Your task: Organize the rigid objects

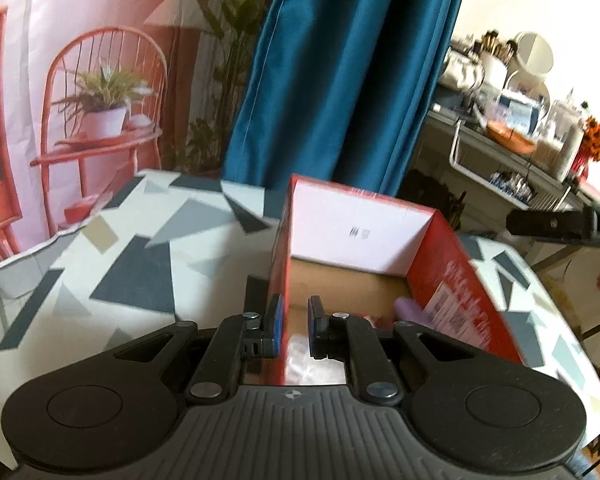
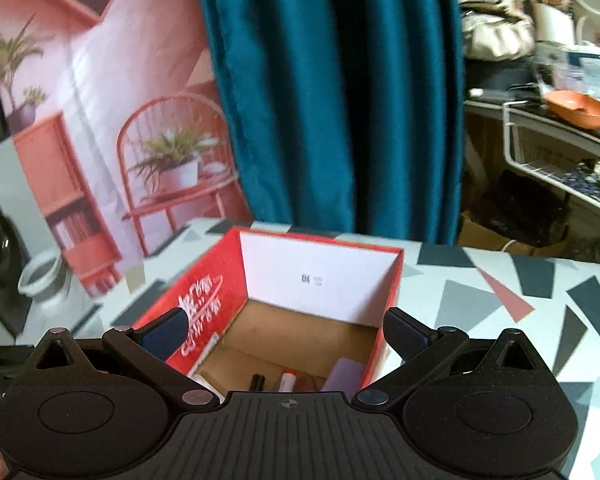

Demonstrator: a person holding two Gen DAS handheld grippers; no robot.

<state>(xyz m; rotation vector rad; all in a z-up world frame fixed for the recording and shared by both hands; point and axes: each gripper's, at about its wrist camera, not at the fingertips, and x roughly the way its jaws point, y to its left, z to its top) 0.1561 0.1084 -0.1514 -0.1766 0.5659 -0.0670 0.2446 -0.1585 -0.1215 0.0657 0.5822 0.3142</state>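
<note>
An open red cardboard box (image 1: pixel 452 280) with a white inner end wall stands on the table with the geometric cloth (image 1: pixel 120 264). My left gripper (image 1: pixel 296 320) is at the box's near left corner, jaws nearly together with blue pads; a glossy near edge shows between them, and I cannot tell if it is pinched. A lilac item (image 1: pixel 410 310) lies inside. My right gripper (image 2: pixel 286 334) hovers over the box (image 2: pixel 204 292), wide open, with nothing held. On the floor of the box lie a lilac block (image 2: pixel 344 372), a white tube (image 2: pixel 287 380) and a black item (image 2: pixel 257 382).
A blue curtain (image 2: pixel 332 100) and a printed pink backdrop (image 2: pixel 112 120) hang behind the table. A cluttered shelf unit (image 2: pixel 560 140) stands to the right. A black bar (image 1: pixel 560 224) juts in at the right edge. The patterned cloth (image 2: pixel 500 300) spreads right of the box.
</note>
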